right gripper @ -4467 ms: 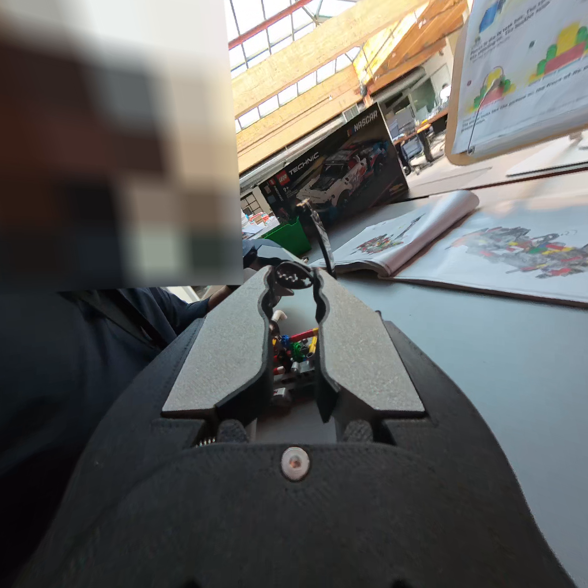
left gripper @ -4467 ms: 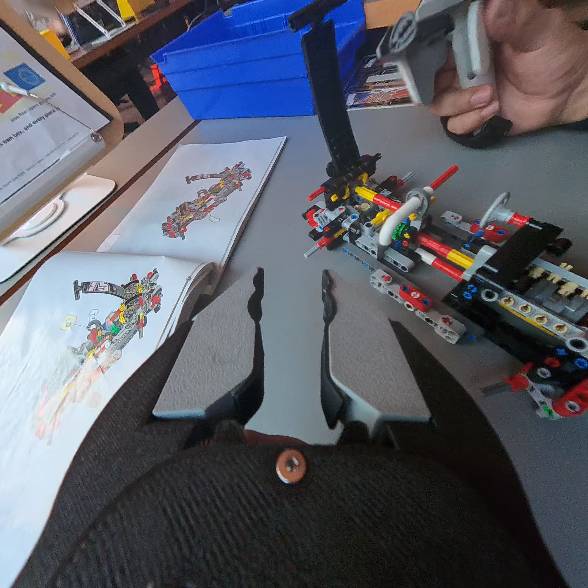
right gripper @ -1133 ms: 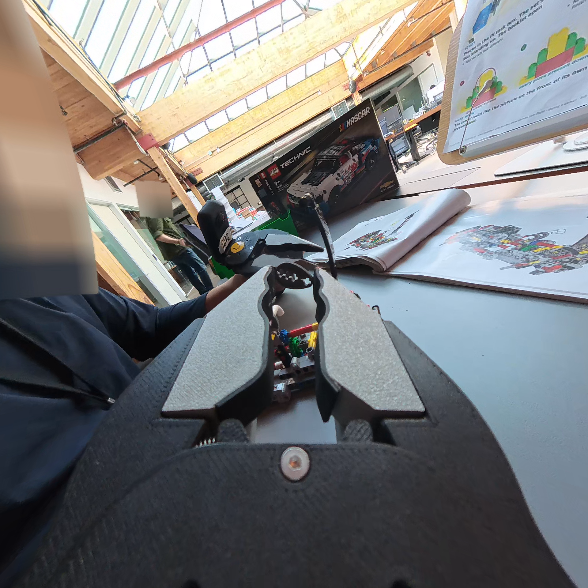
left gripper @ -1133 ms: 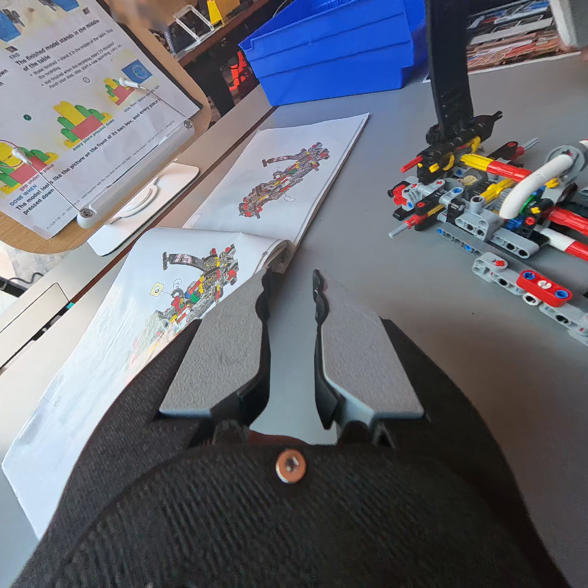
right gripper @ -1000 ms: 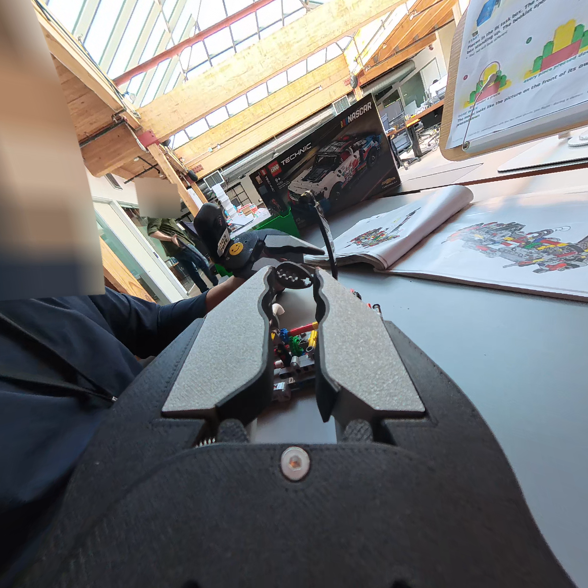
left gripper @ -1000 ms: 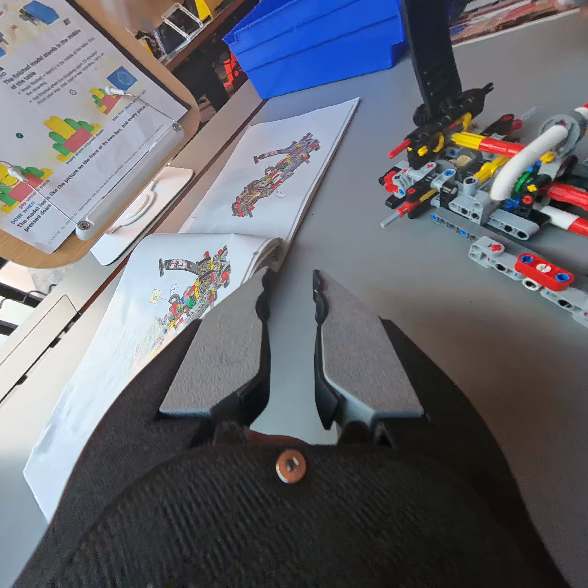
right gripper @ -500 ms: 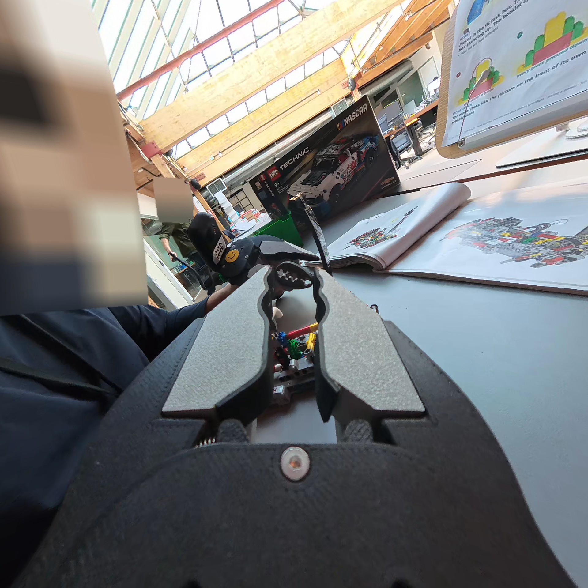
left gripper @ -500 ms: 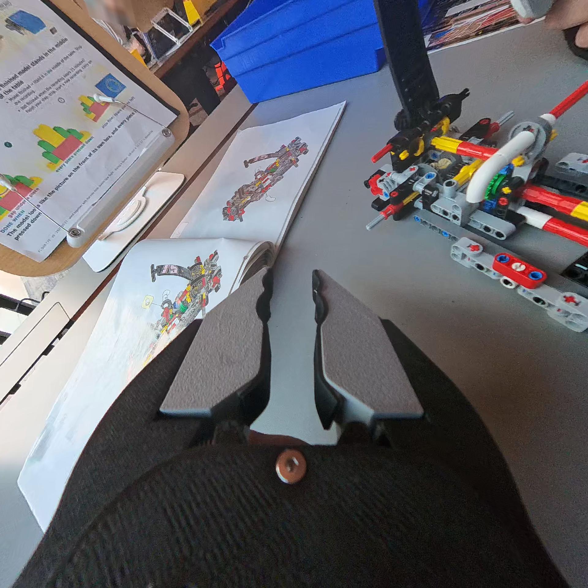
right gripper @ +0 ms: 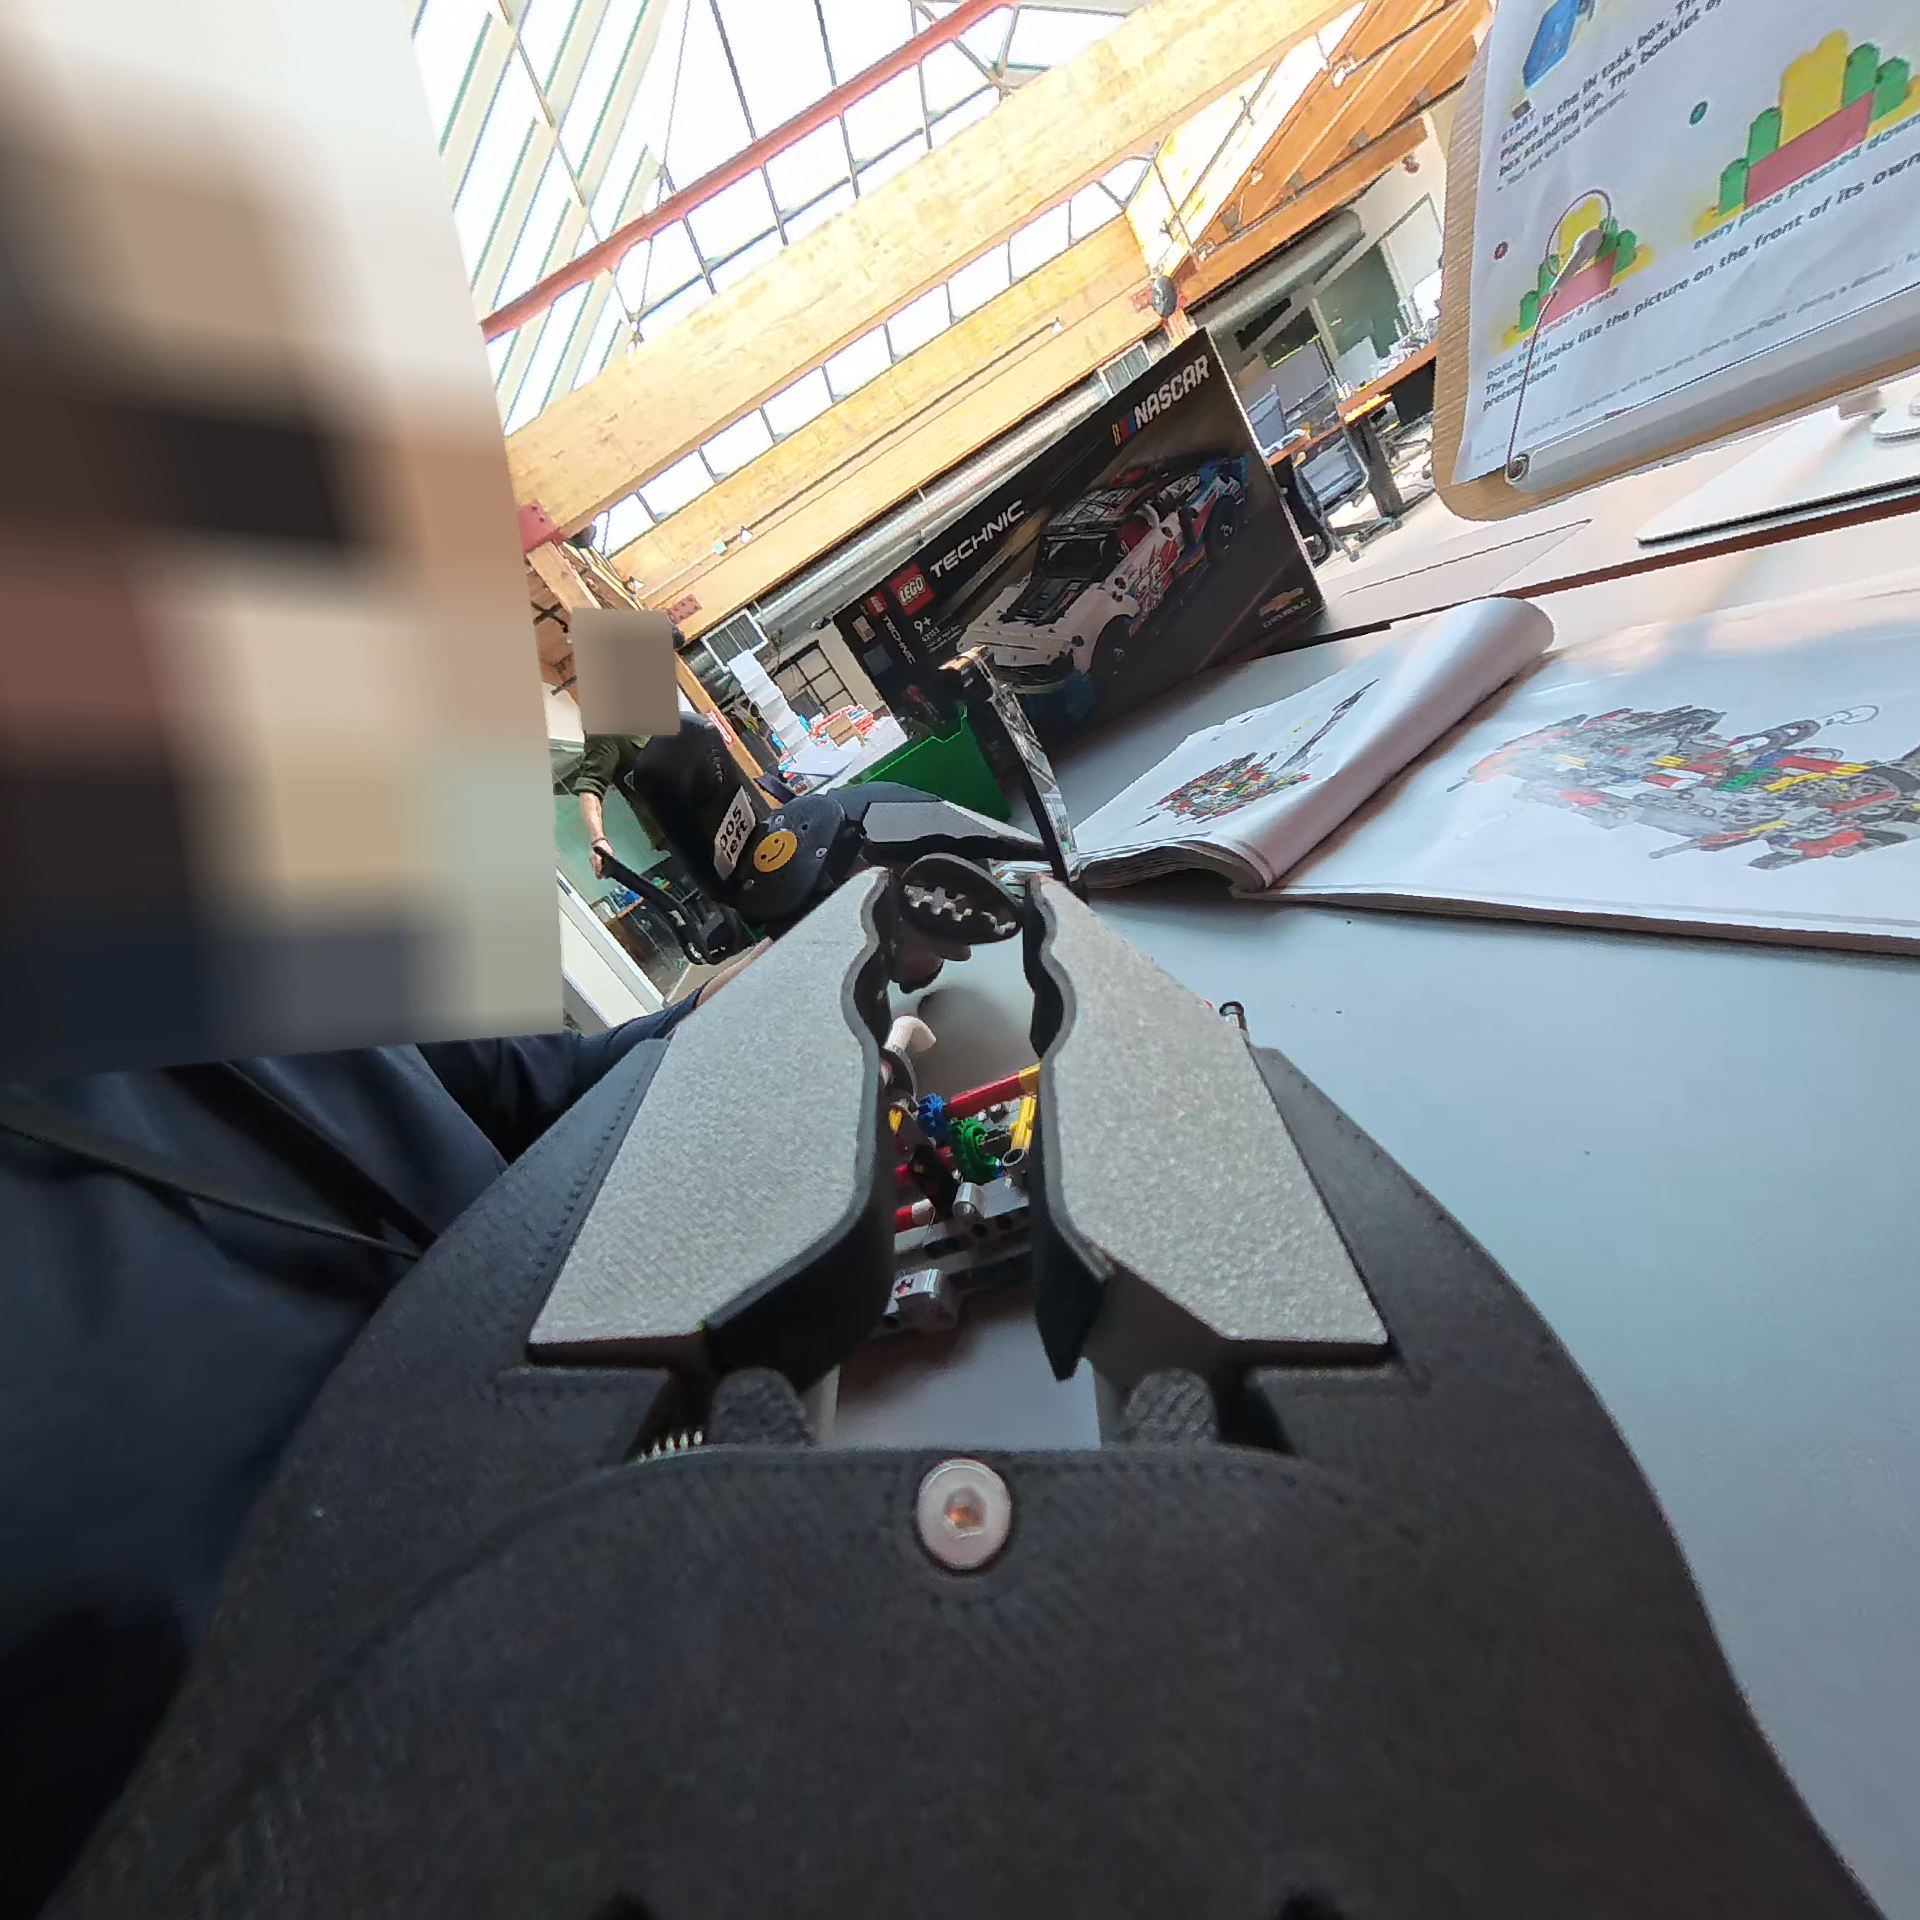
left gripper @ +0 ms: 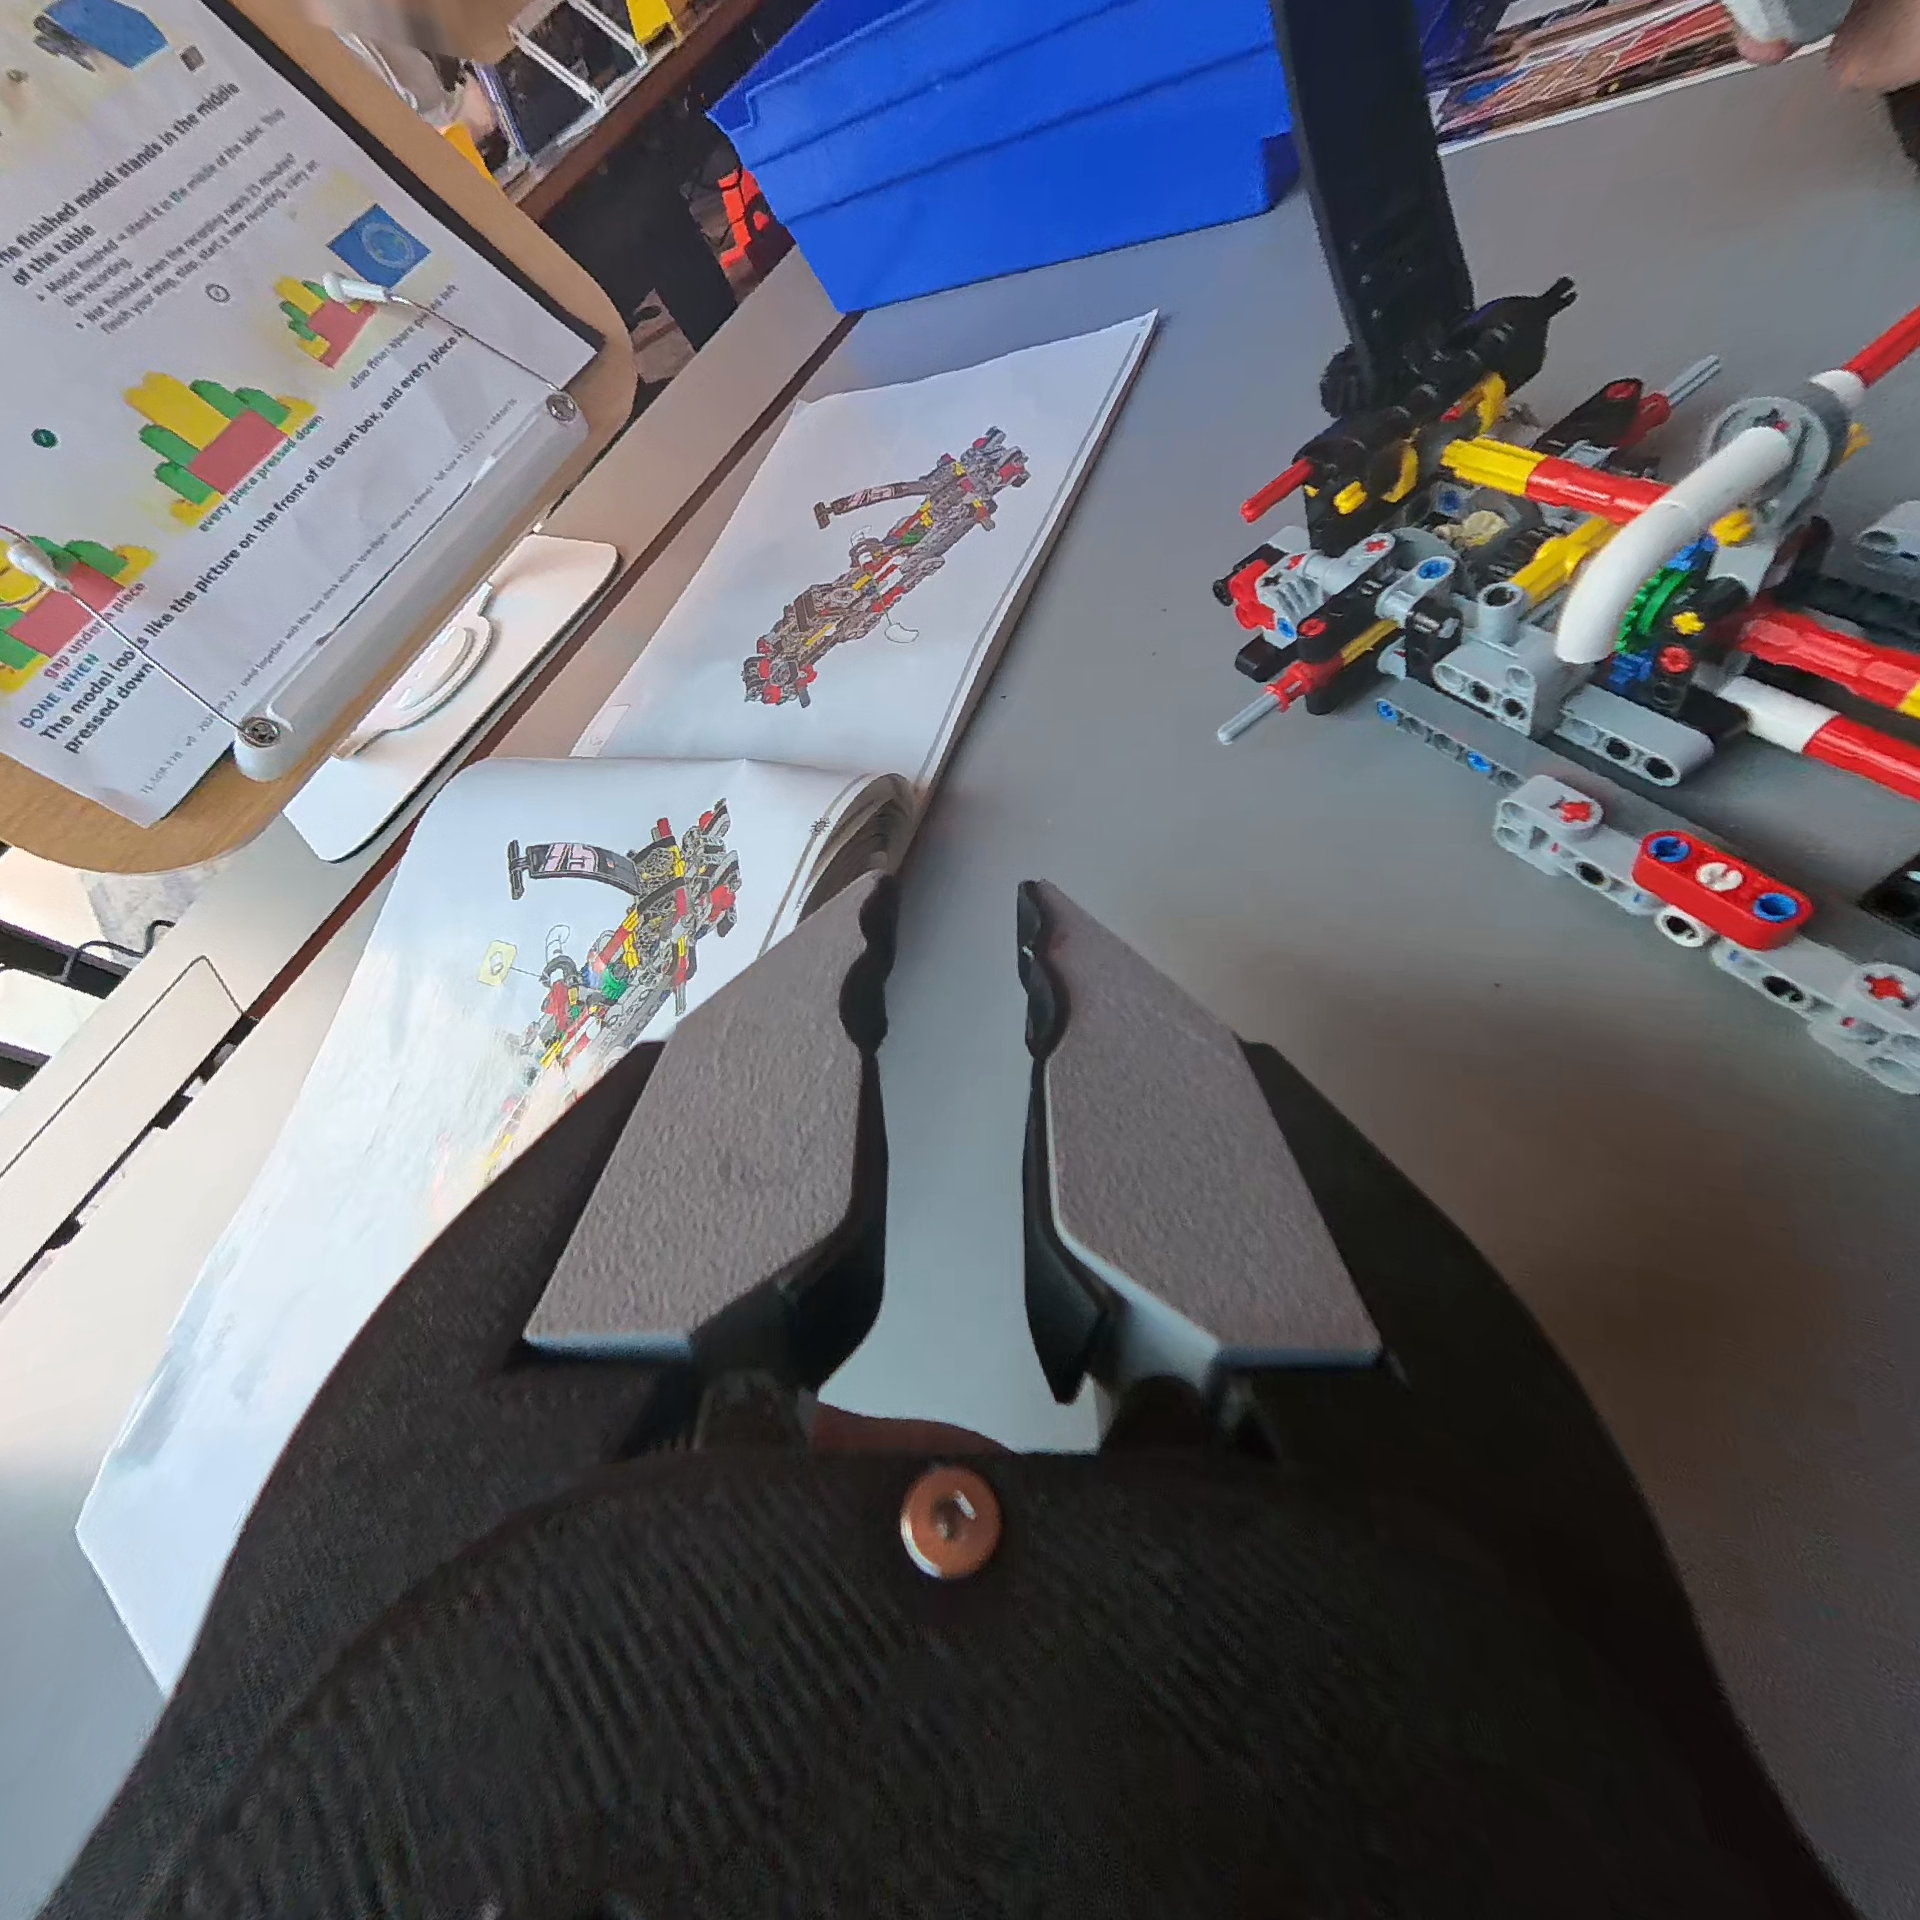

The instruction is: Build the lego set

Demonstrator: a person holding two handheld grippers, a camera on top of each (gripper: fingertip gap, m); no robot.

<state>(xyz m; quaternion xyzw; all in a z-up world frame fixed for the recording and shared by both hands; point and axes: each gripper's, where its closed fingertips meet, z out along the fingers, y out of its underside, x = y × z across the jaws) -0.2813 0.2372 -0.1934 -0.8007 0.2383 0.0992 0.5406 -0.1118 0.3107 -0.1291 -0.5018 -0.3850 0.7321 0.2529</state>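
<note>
Left hand-held gripper hangs released over bare counter beside the booklet; right hand-held gripper grasps a black toothed piece above the model.

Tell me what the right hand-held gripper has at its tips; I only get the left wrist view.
Observer: The right hand-held gripper pinches a small dark toothed piece between its fingertips, with the brick model showing below.
Operator: Anything beyond the booklet on that side?
Observer: A black box with a car picture stands past the open booklet, with a green bin beside it.
Operator: Does my own tool show there?
Observer: Yes, the left hand-held gripper appears farther off, and its black body bears a yellow sticker.
</note>
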